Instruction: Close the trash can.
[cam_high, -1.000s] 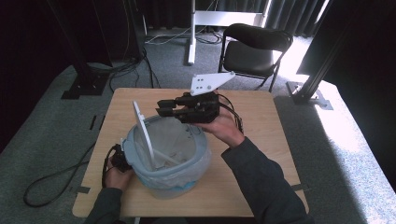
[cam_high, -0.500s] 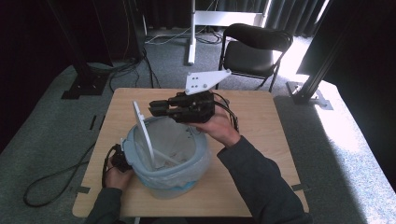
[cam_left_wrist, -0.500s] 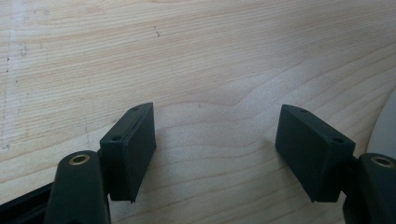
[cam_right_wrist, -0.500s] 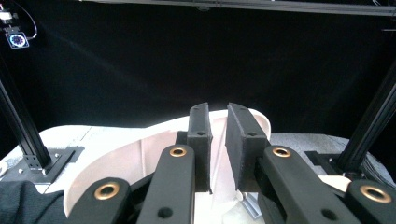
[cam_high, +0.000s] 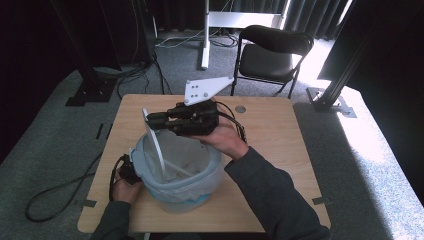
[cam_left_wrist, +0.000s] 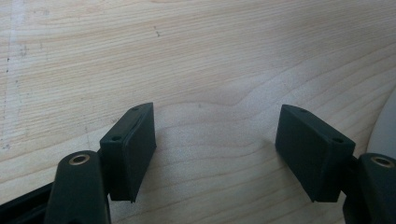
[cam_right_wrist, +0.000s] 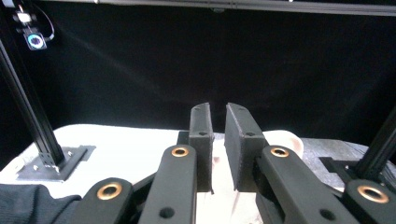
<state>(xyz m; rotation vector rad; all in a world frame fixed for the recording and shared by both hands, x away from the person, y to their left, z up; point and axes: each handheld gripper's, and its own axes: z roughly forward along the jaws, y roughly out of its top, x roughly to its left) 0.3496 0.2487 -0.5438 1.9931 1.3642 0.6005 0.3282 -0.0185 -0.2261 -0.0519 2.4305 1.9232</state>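
While the left gripper (cam_high: 127, 172) sat low beside the lined bin (cam_high: 176, 172) on the table (cam_high: 280, 150), jaws apart and empty, the right gripper (cam_high: 152, 120) hovered over the far rim by the raised white handle (cam_high: 153, 140), jaws closing, nearly together, nothing between. Likely step: grabbing the liner edge; next needs lowering onto it.

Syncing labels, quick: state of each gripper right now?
Left gripper: open, nothing between the jaws.
Right gripper: jaws just been closing, narrow gap left, nothing held.
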